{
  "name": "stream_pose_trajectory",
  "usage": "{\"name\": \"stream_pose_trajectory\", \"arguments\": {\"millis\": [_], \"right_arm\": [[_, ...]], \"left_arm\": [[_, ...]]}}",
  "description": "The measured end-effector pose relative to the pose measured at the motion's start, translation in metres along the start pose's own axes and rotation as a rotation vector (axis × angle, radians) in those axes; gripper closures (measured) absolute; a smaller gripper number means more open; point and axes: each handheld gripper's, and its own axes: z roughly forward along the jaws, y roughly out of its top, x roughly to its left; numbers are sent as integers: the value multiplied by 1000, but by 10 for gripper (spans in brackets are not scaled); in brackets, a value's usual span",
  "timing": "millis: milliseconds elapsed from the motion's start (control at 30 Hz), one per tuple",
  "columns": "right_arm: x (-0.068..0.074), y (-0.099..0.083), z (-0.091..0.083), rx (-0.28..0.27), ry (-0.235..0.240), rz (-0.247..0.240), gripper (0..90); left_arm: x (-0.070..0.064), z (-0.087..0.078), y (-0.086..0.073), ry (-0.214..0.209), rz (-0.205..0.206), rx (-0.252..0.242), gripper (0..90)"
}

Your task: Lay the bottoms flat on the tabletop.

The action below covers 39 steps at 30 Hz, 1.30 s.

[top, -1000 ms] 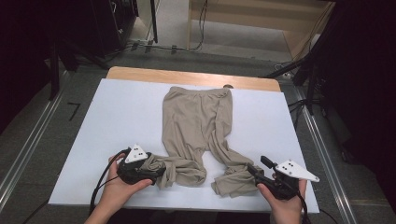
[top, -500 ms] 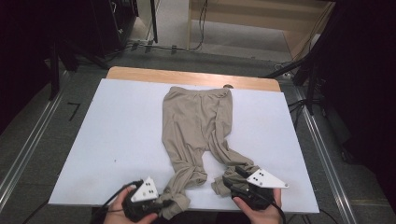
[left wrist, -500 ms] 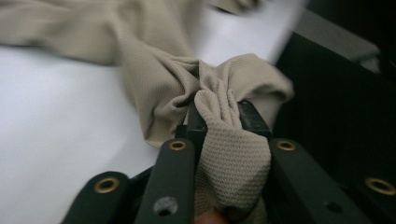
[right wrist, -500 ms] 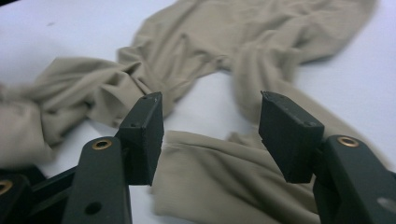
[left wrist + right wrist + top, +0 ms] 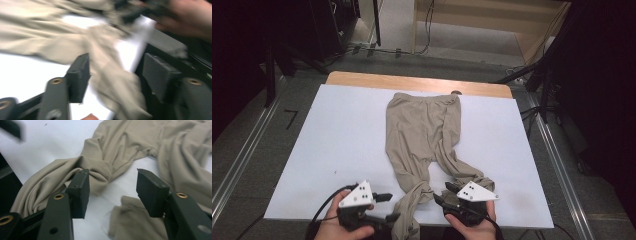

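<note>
beige trousers (image 5: 424, 132) lie flat on the white table (image 5: 337, 145), waistband at the far side, leg ends bunched at the near edge. left gripper (image 5: 388, 206) has its fingers wide apart, one twisted leg end between them, apparently ungripped; that view is blurred. right gripper (image 5: 443, 194) likewise has fingers wide, holding nothing, beside the other leg end.

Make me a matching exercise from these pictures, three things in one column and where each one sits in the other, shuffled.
Things:
1. waistband of the beige pants
2. left gripper
3. right gripper

Places:
A. near table edge, beside the left pant leg end
B. far side of the white table
C. near table edge, at the right pant leg end

Pairs: 1-B, 2-A, 3-C
</note>
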Motion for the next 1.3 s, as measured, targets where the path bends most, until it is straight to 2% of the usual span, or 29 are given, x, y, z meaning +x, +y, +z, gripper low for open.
{"name": "stream_pose_trajectory", "arguments": {"millis": [100, 167, 267, 300, 333, 367, 433, 467, 500, 533, 567, 700, 833, 967, 1067, 1100, 1133, 1200, 1300], "right_arm": [[3, 1, 10, 5, -6, 1, 472], [4, 1, 16, 14, -3, 10, 474], [9, -1, 26, 49, 31, -15, 474], [13, -3, 31, 71, 41, -30, 497], [13, -3, 31, 71, 41, -30, 497], [14, -4, 33, 76, 48, -40, 521], [17, -5, 36, 85, 75, -58, 578], [20, -6, 37, 91, 88, -79, 627], [21, -6, 37, 96, 93, -93, 668], [23, -7, 37, 98, 99, -107, 699], [24, -7, 37, 96, 99, -117, 722], [25, -6, 30, 90, 124, -133, 763], [26, -7, 15, 84, 156, -157, 702], [22, -11, 2, 101, 175, -180, 635], [17, -11, -4, 88, 176, -129, 586], [16, -11, -4, 83, 167, -118, 573], [17, -10, -4, 75, 163, -107, 557], [23, -9, -1, 64, 187, -92, 543], [43, -9, 6, 70, 238, -131, 515]], "left_arm": [[21, 24, 3, 62, -67, 41, 450], [30, 43, 4, 87, -108, 68, 461], [35, 62, 5, 138, -129, 96, 455], [35, 66, 5, 150, -135, 90, 461], [34, 69, 6, 164, -134, 82, 461], [31, 71, 7, 199, -121, 91, 490], [25, 74, 8, 280, -64, 114, 618], [24, 74, 8, 292, -53, 116, 682], [24, 73, 8, 274, -50, 123, 763], [24, 73, 7, 237, -66, 118, 863], [24, 71, 6, 223, -60, 121, 900], [21, 58, 4, 173, -45, 119, 900], [24, 29, 3, 147, -49, 76, 900], [39, 0, -3, 187, -77, 41, 900], [53, -12, -12, 199, -120, 8, 900], [56, -14, -15, 200, -131, 1, 892], [58, -15, -17, 193, -142, 1, 847], [55, -13, -21, 159, -136, 13, 757], [44, -3, -26, 151, -113, 38, 598]]}}
